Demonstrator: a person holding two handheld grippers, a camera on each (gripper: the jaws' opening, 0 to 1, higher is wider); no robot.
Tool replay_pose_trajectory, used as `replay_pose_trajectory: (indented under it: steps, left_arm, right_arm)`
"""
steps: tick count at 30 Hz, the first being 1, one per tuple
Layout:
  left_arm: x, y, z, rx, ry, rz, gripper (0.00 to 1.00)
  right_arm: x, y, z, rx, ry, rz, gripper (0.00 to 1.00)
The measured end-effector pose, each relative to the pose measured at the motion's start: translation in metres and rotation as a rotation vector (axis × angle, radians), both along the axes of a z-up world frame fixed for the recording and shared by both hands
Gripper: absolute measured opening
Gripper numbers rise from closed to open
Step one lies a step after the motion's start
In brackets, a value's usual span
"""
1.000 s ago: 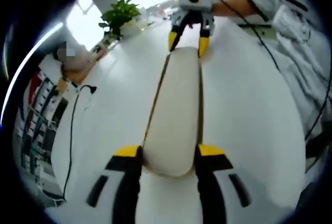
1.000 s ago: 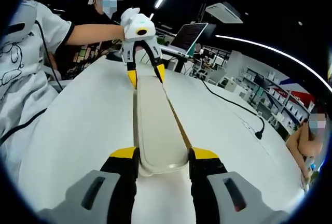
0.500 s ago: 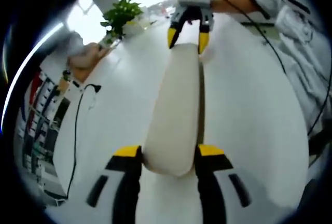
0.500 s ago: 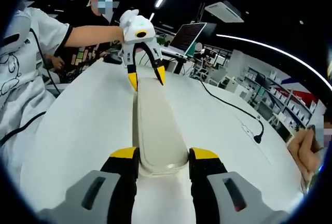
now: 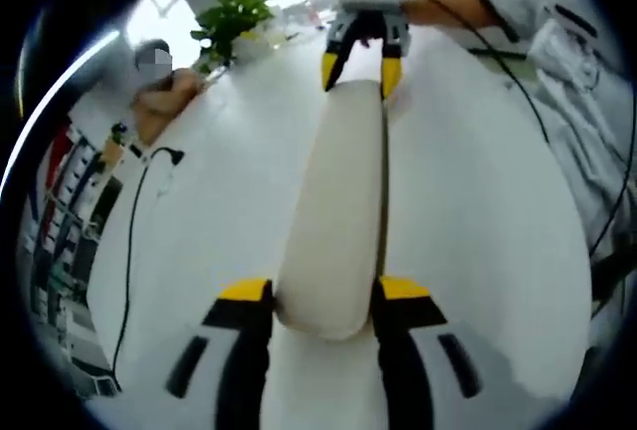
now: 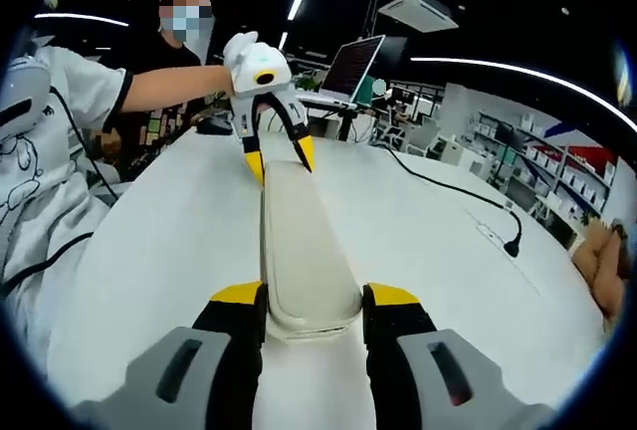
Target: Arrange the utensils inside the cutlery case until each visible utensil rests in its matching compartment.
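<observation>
While the left gripper (image 5: 323, 316) pinches the near end of the cream cutlery case (image 5: 338, 211) between its yellow-tipped fingers (image 5: 247, 296), the case stretches away above the white desk (image 5: 478, 231). At its far end the right gripper (image 5: 362, 70) clamps it likewise. Beyond stand a potted plant (image 5: 231, 20) and, in the right gripper view, a laptop (image 6: 353, 64).

one cutlery case (image 5: 338, 211), closed and cream-coloured, with two grippers on it: left gripper (image 5: 324, 303) and right gripper (image 6: 314, 303), one per end. one white bench (image 6: 159, 231), one potted plant (image 5: 231, 22), one open laptop (image 6: 356, 67), one black cable (image 6: 448, 189).
</observation>
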State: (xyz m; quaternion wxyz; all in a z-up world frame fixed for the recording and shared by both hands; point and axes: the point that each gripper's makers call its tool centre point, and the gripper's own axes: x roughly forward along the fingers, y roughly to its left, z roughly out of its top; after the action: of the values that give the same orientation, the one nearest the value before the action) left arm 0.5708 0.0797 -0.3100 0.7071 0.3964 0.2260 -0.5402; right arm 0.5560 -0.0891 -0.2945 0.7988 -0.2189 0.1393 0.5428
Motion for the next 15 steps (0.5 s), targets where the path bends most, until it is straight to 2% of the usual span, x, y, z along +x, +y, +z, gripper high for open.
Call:
replay_pose_trajectory:
  steps: [5,15]
  left_arm:
    - [0.001,-0.002,0.0,-0.001,0.009,-0.013,0.43]
    - [-0.003,-0.003,-0.003,0.024,0.005,-0.026,0.42]
  right_arm:
    - [-0.001,-0.001,-0.001,0.031,0.019,-0.007,0.4]
    - [-0.007,-0.015,0.001,0.047,-0.002,-0.006,0.37]
